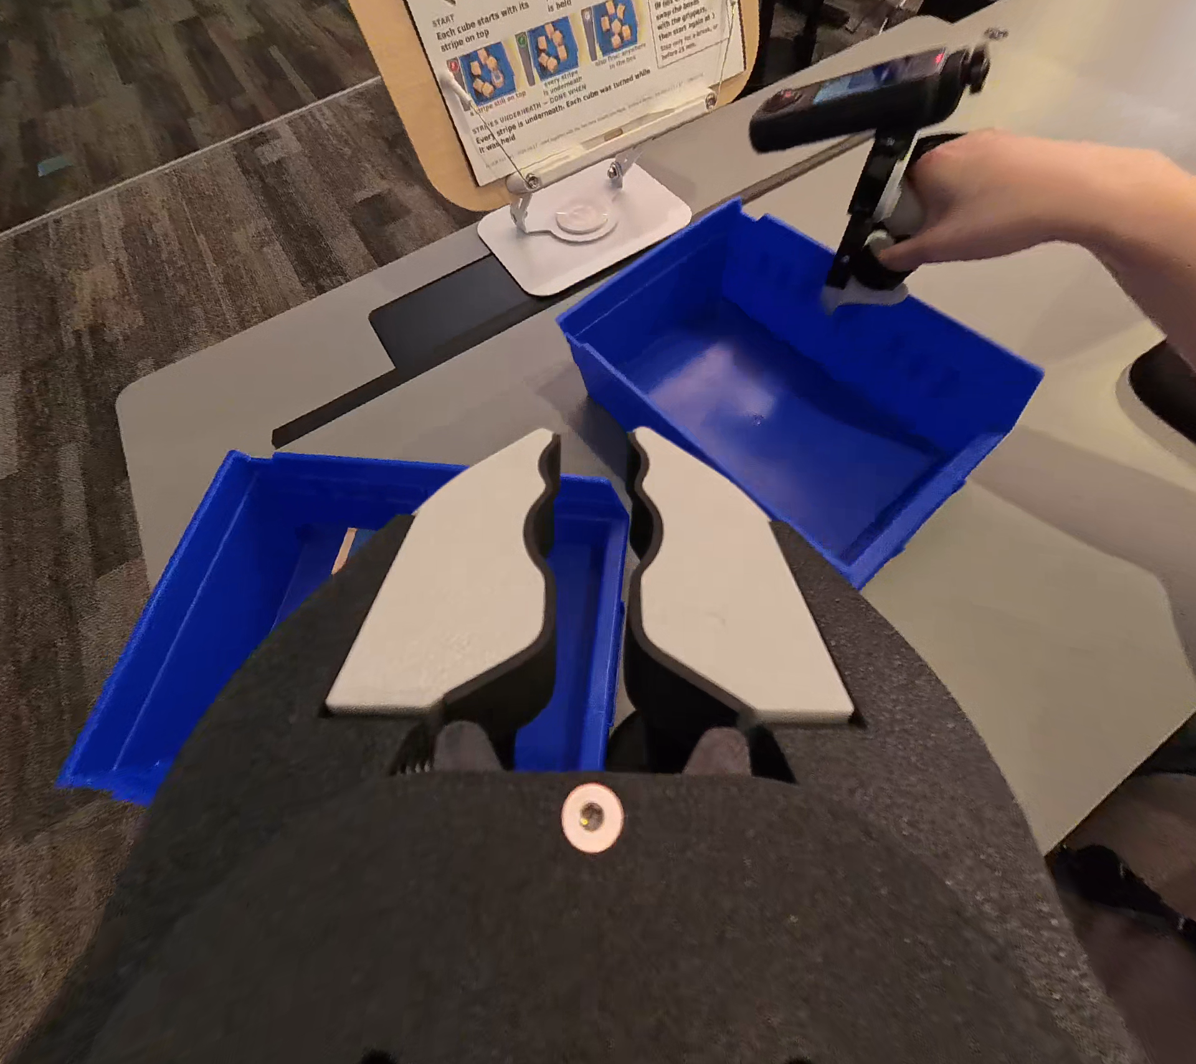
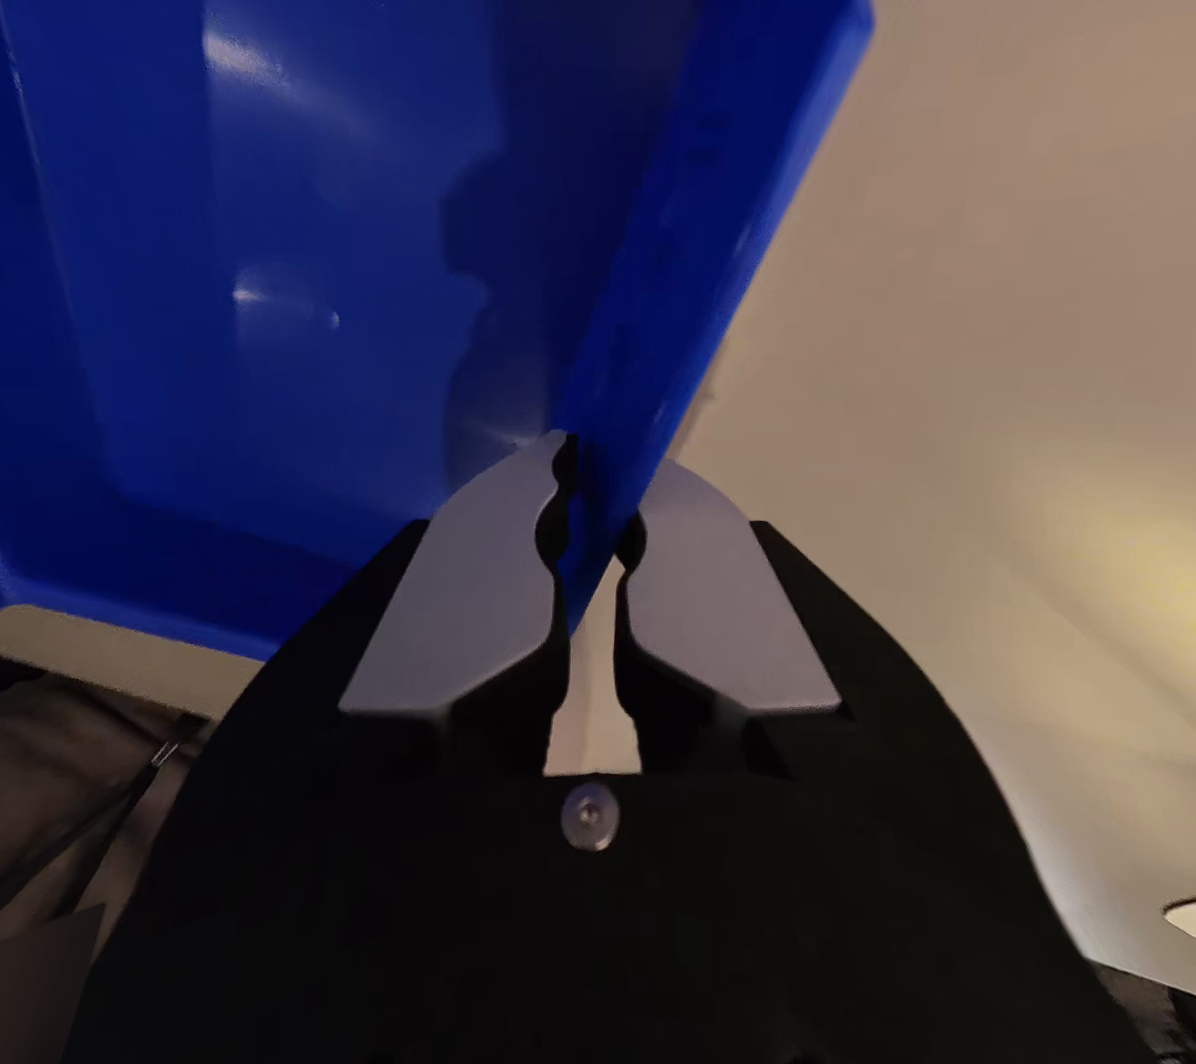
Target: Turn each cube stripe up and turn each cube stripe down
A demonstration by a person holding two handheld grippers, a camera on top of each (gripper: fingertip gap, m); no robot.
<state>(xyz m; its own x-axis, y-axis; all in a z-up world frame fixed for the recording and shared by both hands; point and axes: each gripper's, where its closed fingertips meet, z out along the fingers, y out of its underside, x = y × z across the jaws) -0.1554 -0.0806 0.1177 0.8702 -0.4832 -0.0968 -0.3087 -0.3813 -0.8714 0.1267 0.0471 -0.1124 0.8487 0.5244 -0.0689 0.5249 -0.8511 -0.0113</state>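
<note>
Left gripper held above the near blue bin, fingers parted by a moderate gap, nothing between them; through the gap only the bin's inner wall and a strip of grey table. Fingertips reach past the bin's far rim.

Right gripper closed down to a narrow slit on the side wall of the far blue bin — one grey finger inside, one outside, wall edge pinched between the black pads. From the left wrist view the same gripper seen at a distance, pointed down on the bin's far-right rim, a person's hand around its handle, black camera body on top. Bin sits skewed on the table; whether lifted or resting, cannot tell.

Cubes: only a thin sliver of pale wood visible in the near bin, just left of the left finger; stripe not readable, count unknown since the gripper body hides most of the bin floor. Far bin's floor bare blue with glare patches in both views.

Left view only — instruction sheet on a wooden board standing on a white base beyond the bins, dark patterned carpet to the left. Right view only — close look at the pinch; a dark bag-like shape at lower left, blurred.
</note>
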